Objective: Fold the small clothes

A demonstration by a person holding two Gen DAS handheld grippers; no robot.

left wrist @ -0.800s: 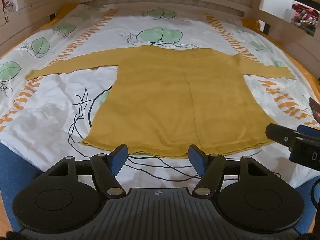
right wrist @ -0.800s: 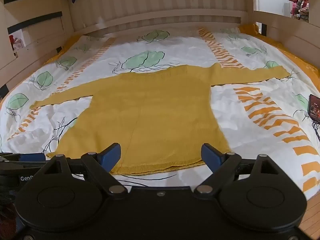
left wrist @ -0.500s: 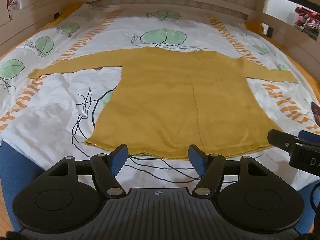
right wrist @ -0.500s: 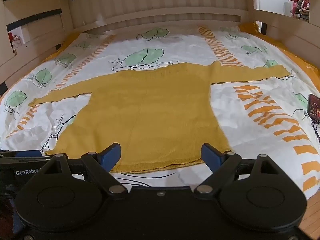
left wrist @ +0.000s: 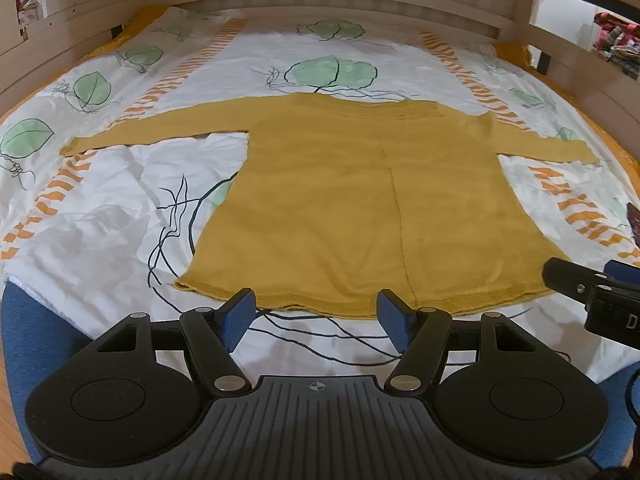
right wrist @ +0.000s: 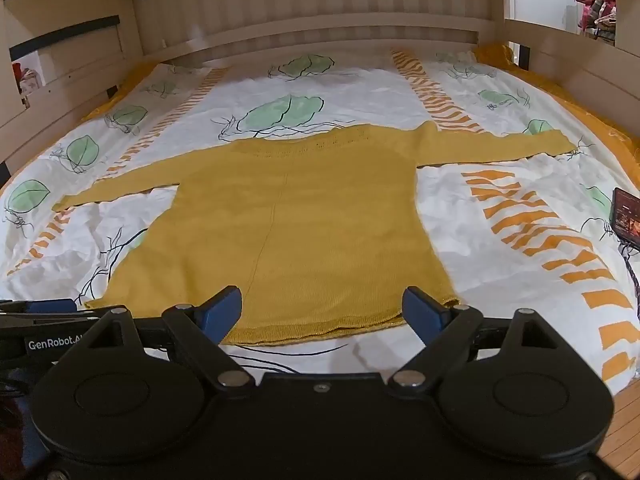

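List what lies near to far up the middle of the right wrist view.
Right gripper with open jaws → yellow sweater hem, then its neckline → leaf-print duvet → slatted wooden bed frame.

Open bedding flanked by wooden bed rails (right wrist: 60,92); passage obstructed only by a phone (right wrist: 626,216) at right edge
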